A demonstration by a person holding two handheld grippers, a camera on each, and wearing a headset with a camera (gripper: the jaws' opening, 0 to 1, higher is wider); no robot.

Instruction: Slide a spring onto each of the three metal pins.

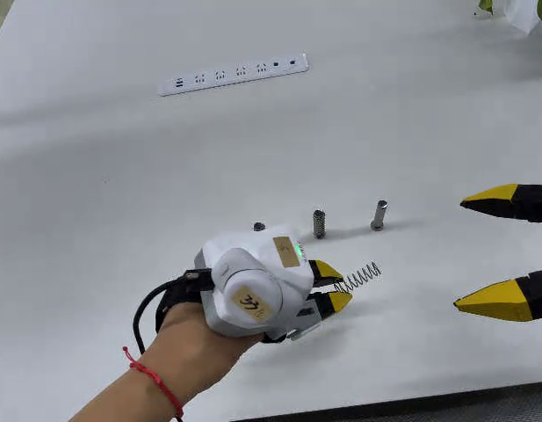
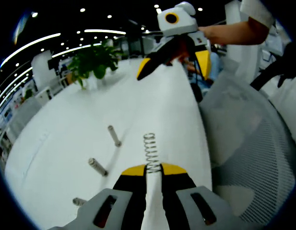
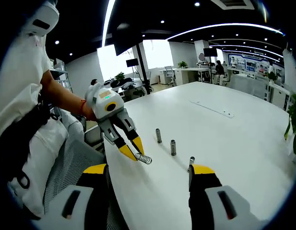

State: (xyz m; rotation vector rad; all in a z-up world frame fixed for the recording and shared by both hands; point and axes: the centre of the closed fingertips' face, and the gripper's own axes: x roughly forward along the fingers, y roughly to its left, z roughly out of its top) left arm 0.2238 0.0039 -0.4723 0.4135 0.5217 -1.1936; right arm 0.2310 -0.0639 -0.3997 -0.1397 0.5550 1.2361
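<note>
While the white-bodied left gripper point(image 1: 334, 286) has its yellow-tipped black jaws clamped on one end of a small silver wire coil spring point(image 1: 358, 277), the rest of the coil sticks out free, low over the plain white surface point(image 1: 165, 158) and short of the row of pins. Of the three short upright metal pins, the middle pin point(image 1: 319, 223) already wears a spring over its shaft. The near pin point(image 1: 259, 227), closest to the left gripper, is mostly hidden behind the gripper's body in the head view. In the right gripper view its shaft looks ribbed like the middle one's, so it probably carries a spring too. The capped pin point(image 1: 379, 214) at the other end is smooth and bare. The right gripper point(image 1: 460, 255) hovers off to that side with its jaws wide apart, holding nothing. By that reading two pins are done and one is left: the held spring has yet to go over the capped pin.
</note>
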